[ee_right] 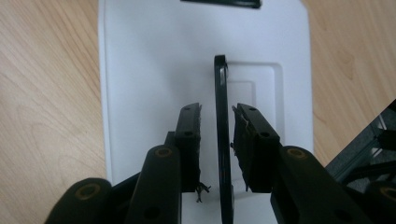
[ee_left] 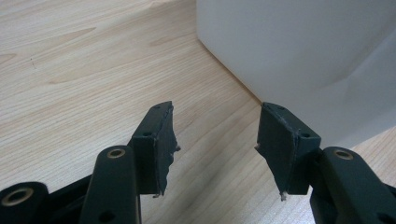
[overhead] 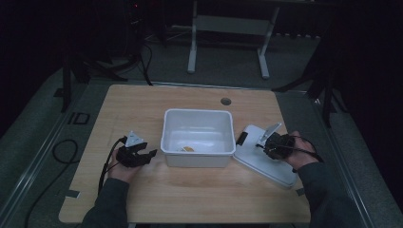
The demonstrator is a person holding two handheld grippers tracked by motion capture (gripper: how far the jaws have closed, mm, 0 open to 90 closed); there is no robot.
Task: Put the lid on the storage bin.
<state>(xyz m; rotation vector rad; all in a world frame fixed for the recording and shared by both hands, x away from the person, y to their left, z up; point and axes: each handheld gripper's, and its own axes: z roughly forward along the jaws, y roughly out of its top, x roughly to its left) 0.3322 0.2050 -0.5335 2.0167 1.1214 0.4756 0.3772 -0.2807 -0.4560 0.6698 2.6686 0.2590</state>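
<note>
Field notes. My left gripper (overhead: 151,154) rests low by my left hand (overhead: 124,167), jaws standing apart with nothing between them. My right gripper (overhead: 264,141) sits ahead of my right hand (overhead: 295,151), jaws drawn close either side of a thin upright handle, a sliver of gap showing.

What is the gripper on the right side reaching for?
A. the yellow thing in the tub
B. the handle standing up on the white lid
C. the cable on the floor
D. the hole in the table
B: in the right gripper view the right gripper has its jaws on either side of the upright handle of the white lid, with small gaps showing.
</note>
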